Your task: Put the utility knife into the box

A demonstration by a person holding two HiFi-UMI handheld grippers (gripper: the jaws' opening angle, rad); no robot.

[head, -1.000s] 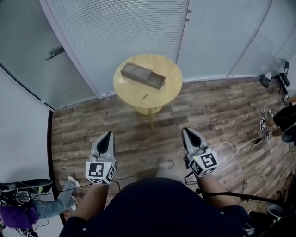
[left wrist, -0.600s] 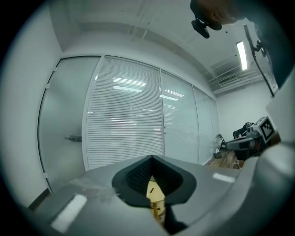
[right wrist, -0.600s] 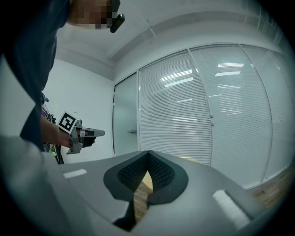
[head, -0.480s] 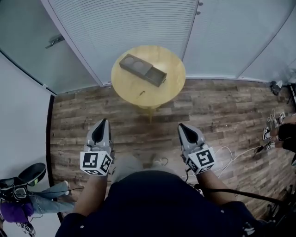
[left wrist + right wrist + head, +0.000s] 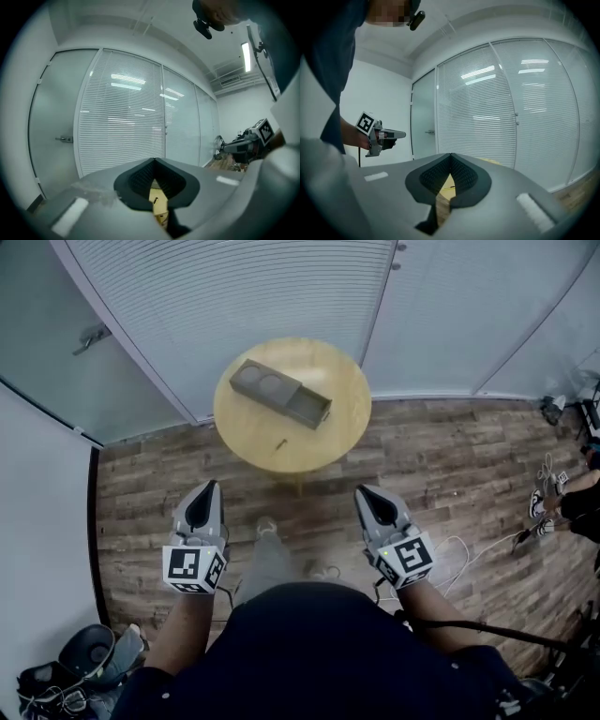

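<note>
Box (image 5: pixel 279 394) in head view, ceiling light (image 5: pixel 244 49) in left gripper view

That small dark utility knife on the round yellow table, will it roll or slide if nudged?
The small dark utility knife looks slim and lies flat on the round yellow wooden table, so probably light, unlikely to roll. The smooth top may let it skid.

The left tool (image 5: pixel 154 160) has jaws together, yellow table (image 5: pixel 155 192) beyond.
</note>
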